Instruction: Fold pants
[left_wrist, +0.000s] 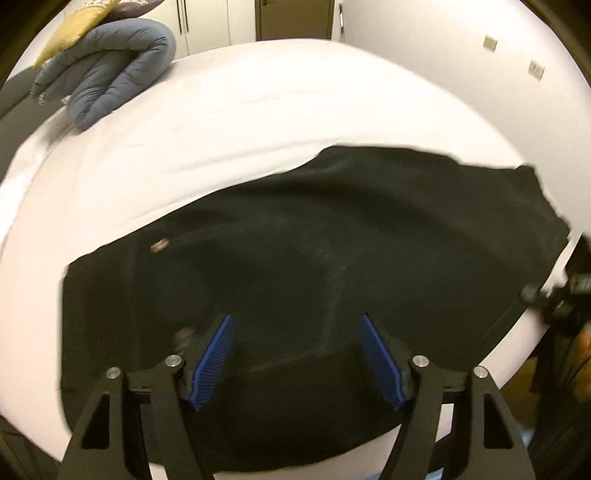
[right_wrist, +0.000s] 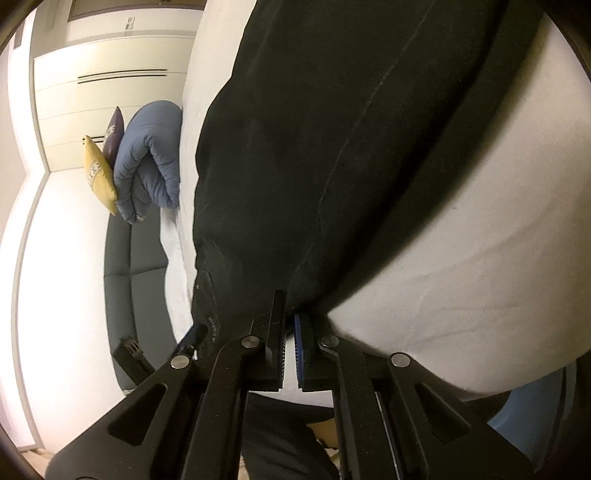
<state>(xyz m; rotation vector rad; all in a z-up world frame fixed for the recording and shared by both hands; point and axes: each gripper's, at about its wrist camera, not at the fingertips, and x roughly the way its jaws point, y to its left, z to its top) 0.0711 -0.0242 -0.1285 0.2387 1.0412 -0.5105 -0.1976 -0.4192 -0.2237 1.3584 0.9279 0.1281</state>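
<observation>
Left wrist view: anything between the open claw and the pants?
Nothing visible. The left claw hangs open directly over the black pants, which lie spread on the white bed. The blue duvet sits far off, at the bed's far corner.

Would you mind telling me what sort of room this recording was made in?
Most likely a bedroom: black pants lie on a white-sheeted bed, with a rolled blue quilted duvet, a yellow cushion and pale wardrobe doors behind.

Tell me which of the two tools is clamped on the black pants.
The right tool: its jaws are pinched shut on the edge of the black fabric pants. The left tool hovers above them with its blue pads apart, gripping nothing.
</observation>
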